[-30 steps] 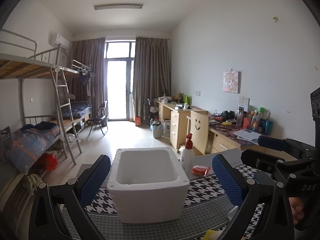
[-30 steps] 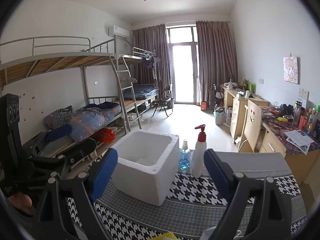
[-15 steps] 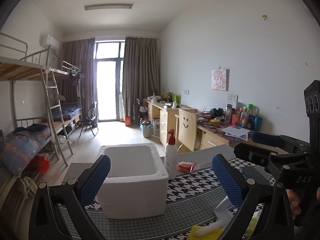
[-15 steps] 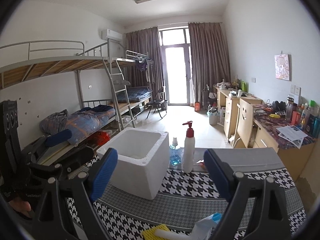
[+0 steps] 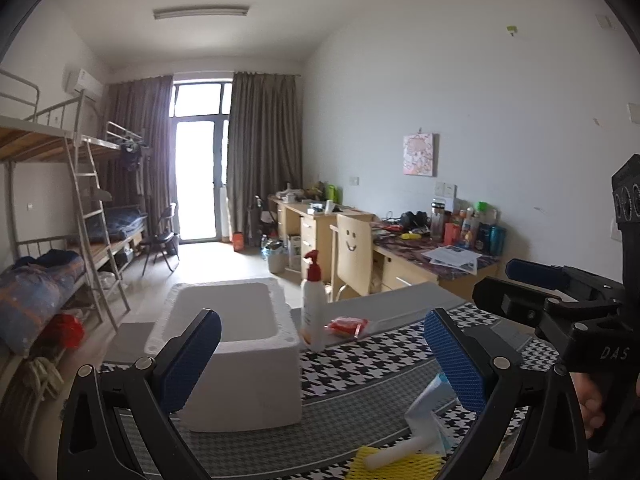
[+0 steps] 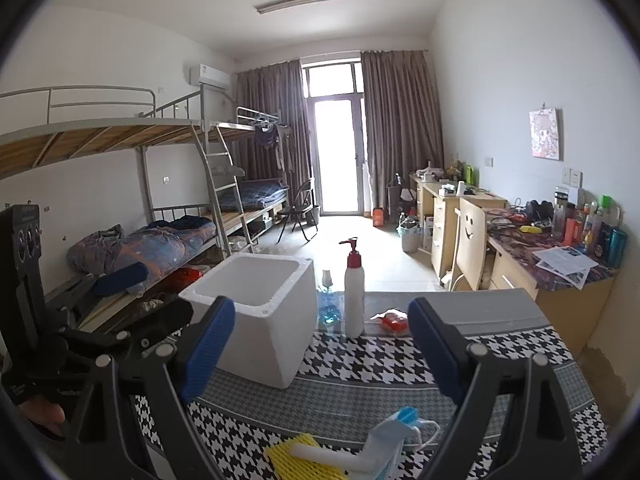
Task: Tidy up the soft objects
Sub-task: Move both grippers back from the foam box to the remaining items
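Note:
A white foam box [image 5: 236,352] stands open-topped on the houndstooth cloth [image 6: 400,368]. At the near edge lie a yellow foam net [image 6: 296,462] with a white foam roll [image 6: 324,455] on it, and a blue-and-white face mask [image 6: 390,436] beside them. In the left wrist view the same net [image 5: 400,464] and mask [image 5: 426,420] lie under the right finger. My left gripper [image 5: 324,360] is open and empty, above the cloth and short of the box. My right gripper [image 6: 322,350] is open too, with nothing between its blue pads.
A white pump bottle [image 6: 354,296], a blue bottle [image 6: 328,304] and a red packet [image 6: 392,320] stand behind the box. Cluttered desks [image 6: 560,264] and a smiley-face chair [image 6: 470,240] line the right wall. Bunk beds [image 6: 160,240] fill the left.
Both views have dipped and shifted, so the box sits further left in the picture. The yellow net, foam roll and mask have come into view at the bottom. Both grippers stay open.

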`<state>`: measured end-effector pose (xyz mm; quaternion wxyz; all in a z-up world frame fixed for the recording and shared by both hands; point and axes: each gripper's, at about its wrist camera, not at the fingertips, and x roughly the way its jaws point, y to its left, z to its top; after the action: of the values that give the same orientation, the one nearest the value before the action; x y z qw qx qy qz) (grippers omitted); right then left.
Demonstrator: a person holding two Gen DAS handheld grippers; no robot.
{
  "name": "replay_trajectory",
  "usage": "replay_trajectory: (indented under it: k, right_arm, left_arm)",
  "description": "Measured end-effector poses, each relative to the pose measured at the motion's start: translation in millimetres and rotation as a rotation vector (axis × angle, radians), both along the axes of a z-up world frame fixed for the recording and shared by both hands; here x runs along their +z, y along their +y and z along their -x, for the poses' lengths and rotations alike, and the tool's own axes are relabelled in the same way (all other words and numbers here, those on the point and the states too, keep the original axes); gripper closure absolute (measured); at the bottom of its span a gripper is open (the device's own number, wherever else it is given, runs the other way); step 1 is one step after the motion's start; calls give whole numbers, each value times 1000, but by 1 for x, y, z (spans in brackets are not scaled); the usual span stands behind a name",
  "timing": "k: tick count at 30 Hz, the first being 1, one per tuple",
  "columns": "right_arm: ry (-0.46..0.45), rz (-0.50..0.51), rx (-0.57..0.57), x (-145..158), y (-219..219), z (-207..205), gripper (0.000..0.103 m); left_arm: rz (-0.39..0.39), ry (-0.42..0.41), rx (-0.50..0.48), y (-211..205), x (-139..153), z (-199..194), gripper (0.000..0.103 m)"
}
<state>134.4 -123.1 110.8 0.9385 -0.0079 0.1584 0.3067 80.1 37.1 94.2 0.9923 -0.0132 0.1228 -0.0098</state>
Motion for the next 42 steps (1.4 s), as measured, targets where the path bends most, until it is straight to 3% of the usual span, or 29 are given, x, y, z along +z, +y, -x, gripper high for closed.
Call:
replay_trajectory:
  k: [24, 42]
  right_arm:
    - [39, -22, -84, -27, -33, 4, 12]
    - [66, -5, -128, -47, -47, 8, 12]
  left_arm:
    - [4, 4, -24, -21, -28, 4, 1]
    - [12, 60, -88, -33, -59, 0, 1]
